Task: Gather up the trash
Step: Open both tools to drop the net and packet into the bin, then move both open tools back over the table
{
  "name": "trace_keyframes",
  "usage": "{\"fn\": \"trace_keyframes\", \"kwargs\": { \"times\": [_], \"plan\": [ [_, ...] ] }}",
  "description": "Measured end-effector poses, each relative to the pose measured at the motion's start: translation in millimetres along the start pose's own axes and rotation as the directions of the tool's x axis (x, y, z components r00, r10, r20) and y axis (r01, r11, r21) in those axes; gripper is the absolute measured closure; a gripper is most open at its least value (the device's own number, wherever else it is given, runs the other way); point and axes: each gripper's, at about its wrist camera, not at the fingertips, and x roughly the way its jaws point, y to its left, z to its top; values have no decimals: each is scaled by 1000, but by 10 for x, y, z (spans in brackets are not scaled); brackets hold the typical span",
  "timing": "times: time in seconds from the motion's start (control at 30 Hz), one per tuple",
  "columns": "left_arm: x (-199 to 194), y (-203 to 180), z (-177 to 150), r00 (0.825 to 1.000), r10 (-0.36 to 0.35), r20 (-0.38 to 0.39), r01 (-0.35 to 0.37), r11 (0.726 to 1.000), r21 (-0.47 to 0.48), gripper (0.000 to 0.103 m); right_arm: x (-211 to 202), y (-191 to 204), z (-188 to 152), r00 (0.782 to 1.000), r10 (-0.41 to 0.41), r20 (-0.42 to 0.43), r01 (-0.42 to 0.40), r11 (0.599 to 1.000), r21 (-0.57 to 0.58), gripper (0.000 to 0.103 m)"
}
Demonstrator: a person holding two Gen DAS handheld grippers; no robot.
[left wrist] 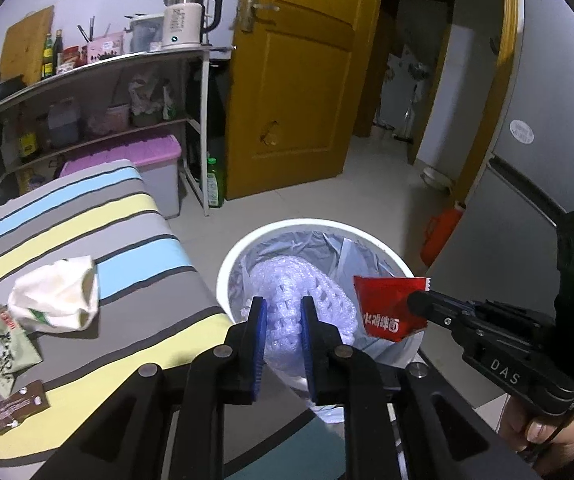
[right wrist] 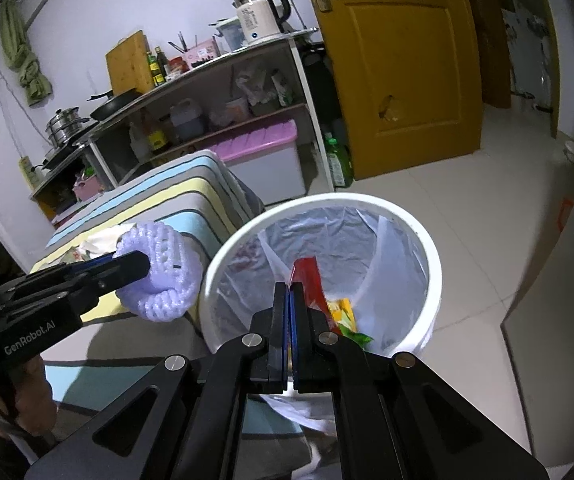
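Left claw (left wrist: 281,328): nearest the left wrist camera, its blue pads pinch a lilac foam fruit net (left wrist: 307,300), held at the rim of the bin at about 9 o'clock in the right wrist view.
Right claw (right wrist: 289,292): pads pressed together on a red snack wrapper (right wrist: 309,280), which hangs over the bin's mouth.
Trash bin (right wrist: 427,248): white, round, lined with a clear bag, standing on the tiled floor just beside the worktop; yellow and green packets (right wrist: 345,314) lie at its bottom.
Worktop (left wrist: 127,240): covered in a striped grey, blue and yellow cloth, at 9 o'clock from the bin in the left wrist view.
Remaining trash: a crumpled white paper bag (left wrist: 57,296), a green packet (left wrist: 1,350) and a brown wrapper (left wrist: 17,408) lie on the cloth, well apart from the bin.
Person: a hand (left wrist: 555,436) holds the right claw's handle at 4 o'clock.
Background: a shelf rack (left wrist: 87,92) with a white kettle (left wrist: 183,24) on top, beside a yellow door (left wrist: 307,80).
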Motion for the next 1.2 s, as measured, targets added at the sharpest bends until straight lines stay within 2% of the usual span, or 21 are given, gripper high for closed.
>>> {"fn": "trace_keyframes", "kwargs": {
  "times": [0.23, 0.37, 0.6, 0.77, 1.0, 1.2],
  "plan": [
    [151, 20, -1, 1000, 2, -25, -2, 1000, -12, 76, 110, -74, -35, 999, -32, -26, 33, 999, 18, 102],
    [157, 53, -7, 1000, -1, -24, 1, 1000, -20, 74, 100, -77, -43, 999, -35, -20, 36, 999, 14, 87],
    [79, 61, -10, 1000, -17, -1, 17, 1000, -21, 73, 9, -24, -27, 999, -43, 2, 43, 999, -2, 85],
    [43, 88, -14, 999, -35, 8, 35, 999, -37, 55, -64, 5, -23, 999, -47, 15, 47, 999, -8, 85],
    [-3, 130, -31, 999, -46, 9, 47, 997, -61, 55, -153, 43, -11, 998, -47, 30, 48, 999, -23, 85],
    [-178, 160, -48, 998, -56, 43, 59, 995, -75, 55, -256, 153, 0, 998, -39, 51, 42, 998, -52, 85]
  ]
}}
